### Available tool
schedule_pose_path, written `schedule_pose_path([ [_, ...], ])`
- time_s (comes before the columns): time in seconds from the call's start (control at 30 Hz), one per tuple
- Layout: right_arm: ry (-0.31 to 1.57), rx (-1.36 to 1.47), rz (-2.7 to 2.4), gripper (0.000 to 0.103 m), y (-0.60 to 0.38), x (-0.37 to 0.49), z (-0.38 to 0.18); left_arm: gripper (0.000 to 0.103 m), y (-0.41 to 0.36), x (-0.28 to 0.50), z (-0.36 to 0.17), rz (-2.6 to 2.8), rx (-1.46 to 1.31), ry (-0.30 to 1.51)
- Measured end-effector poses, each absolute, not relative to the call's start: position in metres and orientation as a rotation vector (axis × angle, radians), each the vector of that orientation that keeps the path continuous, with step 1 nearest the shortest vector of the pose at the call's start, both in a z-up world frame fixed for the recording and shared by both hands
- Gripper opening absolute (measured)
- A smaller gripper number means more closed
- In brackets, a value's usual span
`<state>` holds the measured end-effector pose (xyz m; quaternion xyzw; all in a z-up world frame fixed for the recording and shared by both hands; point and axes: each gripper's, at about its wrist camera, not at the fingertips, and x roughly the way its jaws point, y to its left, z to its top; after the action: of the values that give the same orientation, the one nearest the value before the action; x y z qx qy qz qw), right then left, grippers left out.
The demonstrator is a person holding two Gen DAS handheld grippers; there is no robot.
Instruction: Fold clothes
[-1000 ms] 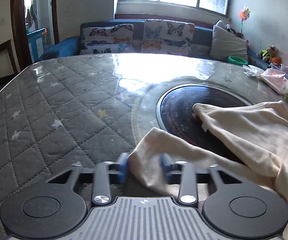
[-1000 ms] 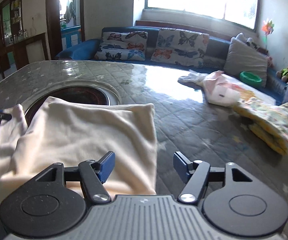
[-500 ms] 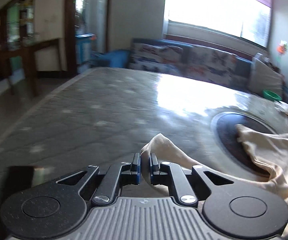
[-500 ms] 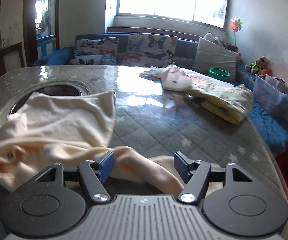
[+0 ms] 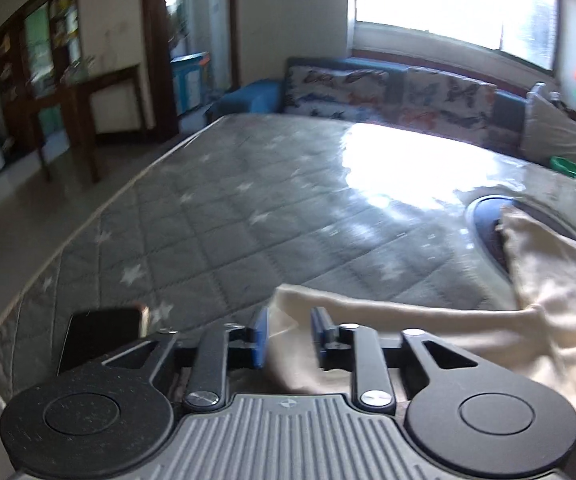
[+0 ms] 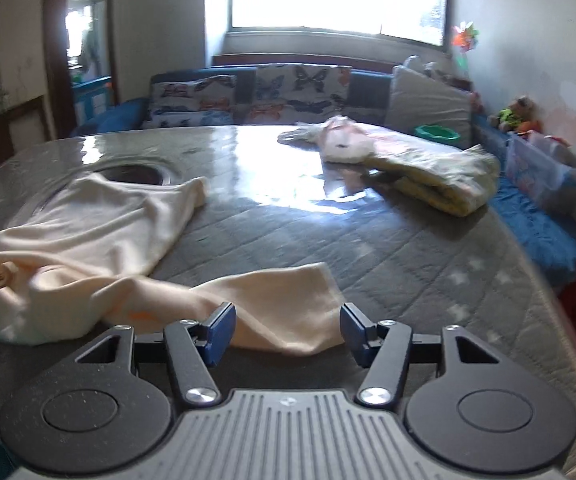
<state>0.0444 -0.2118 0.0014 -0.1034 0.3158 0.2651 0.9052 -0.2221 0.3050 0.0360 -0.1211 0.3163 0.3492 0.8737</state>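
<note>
Surface: a grey quilted tabletop [image 5: 248,216] with pale stars is seen, a dark round inset [image 5: 488,236] being set into it.
Garment: a cream garment [image 6: 88,240] is spread across the tabletop, partly over the round inset; one sleeve end [image 6: 280,304] is drawn out toward the near edge.
Left tongs [image 5: 288,336]: the jaws have just been opening; a narrow gap is shown, with a cream fold [image 5: 328,304] lying between the blue pads, and the pads are not seen pressing on it.
Right tongs [image 6: 286,332]: the jaws have just been closing a little, yet are held wide; the sleeve end is lying between them, untouched.
Phone: a dark phone [image 5: 100,336] is laid on the near left corner of the tabletop.
Other clothes: a folded yellow-patterned bundle [image 6: 436,176] and a pink-white piece [image 6: 344,140] are placed at the far right.
Background: a sofa with butterfly cushions [image 6: 288,92] is stood under the window.
</note>
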Motion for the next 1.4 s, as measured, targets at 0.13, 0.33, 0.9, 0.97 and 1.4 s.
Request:
schedule_pose_path([
  [0.13, 0.683, -0.210, 0.498, 0.057, -0.209, 0.069, -0.004, 0.035, 0.270, -0.207, 0.043, 0.529, -0.235, 0.639],
  [0.33, 0.765, -0.206, 0.487, 0.050, -0.202, 0.096, -0.034, 0.045, 0.212, -0.175, 0.044, 0.246, -0.190, 0.640],
  [0.9, 0.677, -0.336, 0.281, 0.024, -0.226, 0.080, -0.022, 0.044, 0.128, -0.114, 0.008, -0.104, -0.002, 0.763],
  [0.97, 0.666, -0.346, 0.255, 0.025, -0.229, 0.077, -0.023, 0.044, 0.128, -0.119, 0.009, -0.106, 0.000, 0.757],
  [1.4, 0.666, -0.268, 1.011, 0.028, -0.117, 0.007, 0.016, 0.022, 0.137, -0.123, 0.007, -0.065, -0.028, 0.776],
])
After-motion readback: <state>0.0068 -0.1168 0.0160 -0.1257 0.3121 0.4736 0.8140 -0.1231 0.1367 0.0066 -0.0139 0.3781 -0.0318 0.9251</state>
